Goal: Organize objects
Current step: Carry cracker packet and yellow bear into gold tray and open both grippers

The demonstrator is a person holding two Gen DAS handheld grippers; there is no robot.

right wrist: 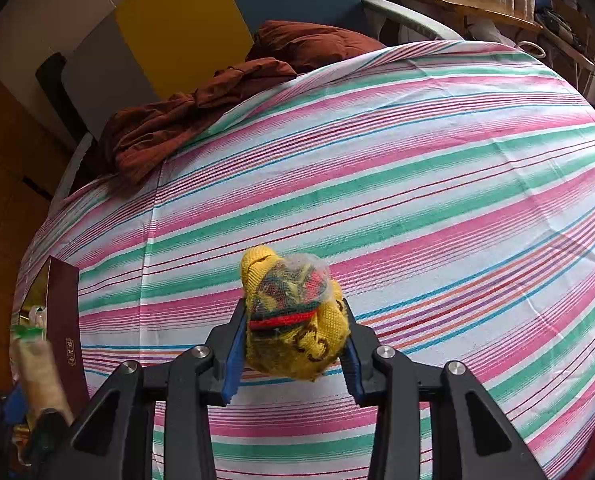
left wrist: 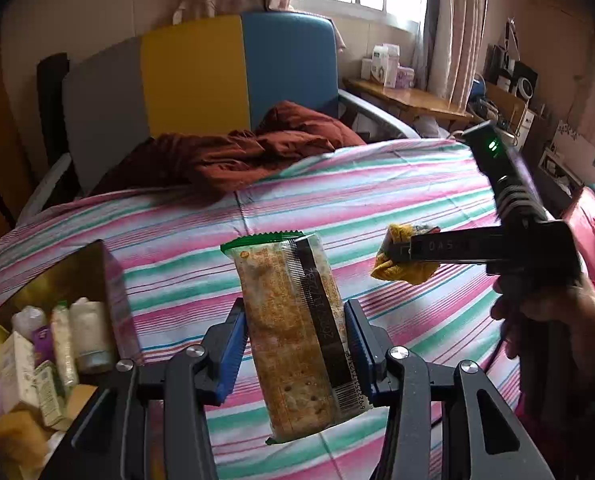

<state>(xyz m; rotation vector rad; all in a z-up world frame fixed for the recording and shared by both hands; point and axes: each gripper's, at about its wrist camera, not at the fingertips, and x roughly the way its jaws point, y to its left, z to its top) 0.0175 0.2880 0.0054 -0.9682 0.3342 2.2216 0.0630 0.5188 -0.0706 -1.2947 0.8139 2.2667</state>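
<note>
A clear-wrapped cracker packet (left wrist: 293,336), green-edged and barcoded, is being clamped by the left tool (left wrist: 295,344) above the striped bed (left wrist: 377,192); a yellow knitted bundle (right wrist: 295,320) is being clamped by the right tool (right wrist: 293,344).

cracker packet and sock bundle held above the striped bedsheet (left wrist: 337,200)

the cracker packet (left wrist: 293,332), green-edged, stands nearly upright over the bedsheet; the yellow knitted sock bundle (right wrist: 295,320), partly plastic-wrapped, hangs above it to the packet's right.
</note>
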